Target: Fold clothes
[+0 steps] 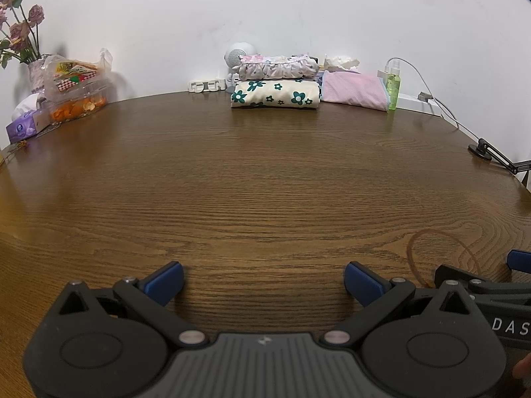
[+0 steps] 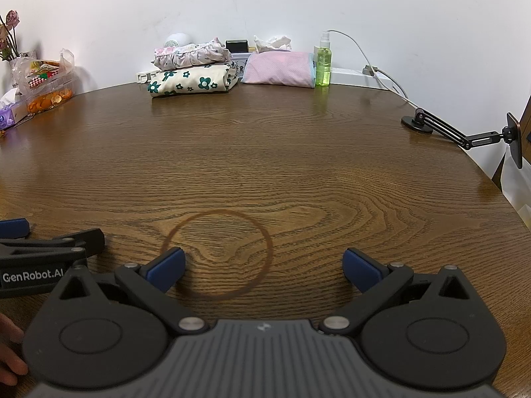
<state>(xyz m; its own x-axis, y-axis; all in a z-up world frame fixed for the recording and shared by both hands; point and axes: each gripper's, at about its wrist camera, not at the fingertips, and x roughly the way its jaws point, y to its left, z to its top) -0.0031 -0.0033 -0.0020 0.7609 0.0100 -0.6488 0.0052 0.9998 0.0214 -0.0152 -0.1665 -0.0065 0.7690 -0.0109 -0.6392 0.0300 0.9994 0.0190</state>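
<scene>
Folded clothes sit stacked at the far edge of the brown wooden table (image 1: 252, 179): a cream garment with green flowers (image 1: 276, 94) (image 2: 194, 81) and a ruffled floral one (image 1: 277, 66) (image 2: 192, 53) on top of it. A folded pink cloth (image 1: 355, 91) (image 2: 278, 72) lies to their right. My left gripper (image 1: 264, 282) is open over bare wood near the front edge, nothing between its blue pads. My right gripper (image 2: 264, 270) is open too, above a brown ring stain (image 2: 217, 253). The two grippers sit side by side, far from the clothes.
A green spray bottle (image 2: 322, 61) and a white cable (image 2: 385, 76) stand at the back right, with a black arm mount (image 2: 441, 129) at the right edge. At the back left are a snack bag (image 1: 74, 76), a tissue box (image 1: 23, 126) and a vase of flowers (image 1: 20, 33).
</scene>
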